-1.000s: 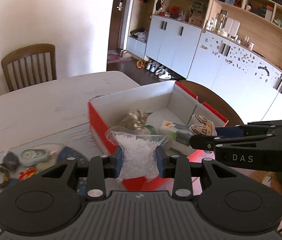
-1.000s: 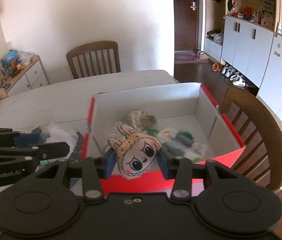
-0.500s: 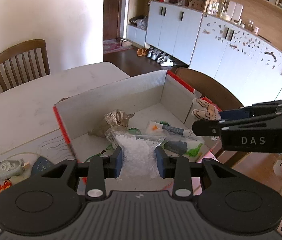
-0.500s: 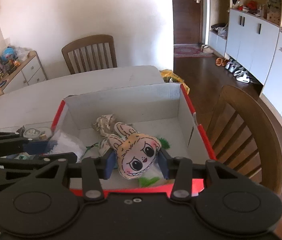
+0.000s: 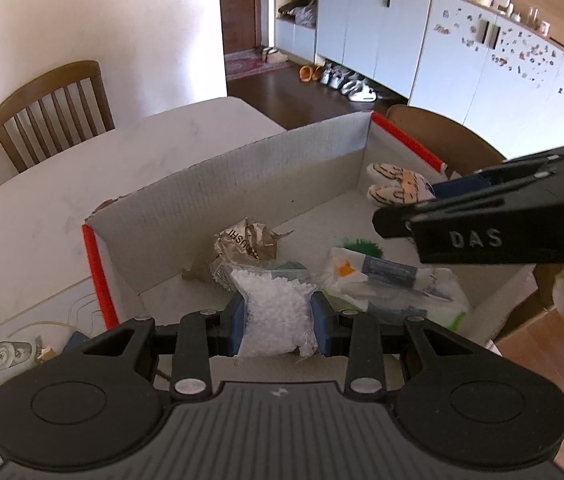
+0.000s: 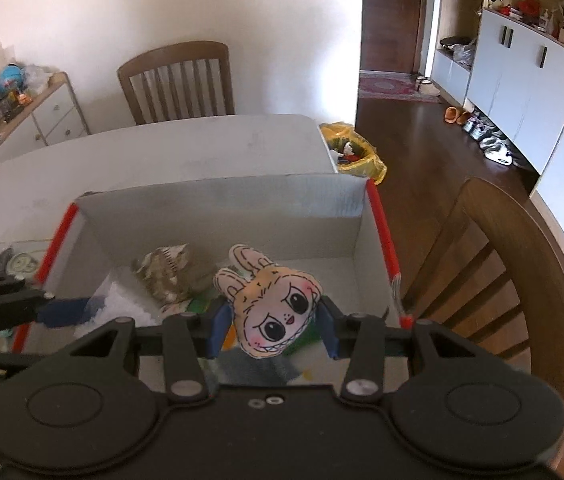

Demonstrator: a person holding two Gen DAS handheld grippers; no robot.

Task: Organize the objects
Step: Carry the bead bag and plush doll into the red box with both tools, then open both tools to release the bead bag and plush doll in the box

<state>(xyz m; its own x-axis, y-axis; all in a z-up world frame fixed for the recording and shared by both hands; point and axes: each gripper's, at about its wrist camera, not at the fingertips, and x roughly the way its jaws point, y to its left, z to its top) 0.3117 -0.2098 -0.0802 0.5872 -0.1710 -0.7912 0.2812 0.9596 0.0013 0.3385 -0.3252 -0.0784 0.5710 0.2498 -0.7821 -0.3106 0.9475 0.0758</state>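
A red cardboard box [image 5: 242,184] with a white inside stands on the table; it also shows in the right wrist view [image 6: 218,208]. My left gripper [image 5: 278,318] is shut on a clear bag of white granules [image 5: 274,312] and holds it over the box's near left part. My right gripper [image 6: 272,326] is shut on a small plush bunny-face toy [image 6: 272,312] above the box's right side; the toy also shows in the left wrist view [image 5: 397,188]. In the box lie a crumpled paper wrapper [image 5: 250,240], a white packet [image 5: 377,276] and green bits.
Small items lie on the table left of the box, among them a round white tape-like thing [image 5: 10,354]. Wooden chairs stand at the table's far side [image 6: 178,80] and right beside the box [image 6: 493,264]. A yellow bag [image 6: 353,152] sits on the floor.
Both grippers moved forward over the box, still holding their items. The bag of granules and the plush toy now hang lower, inside the box's outline.
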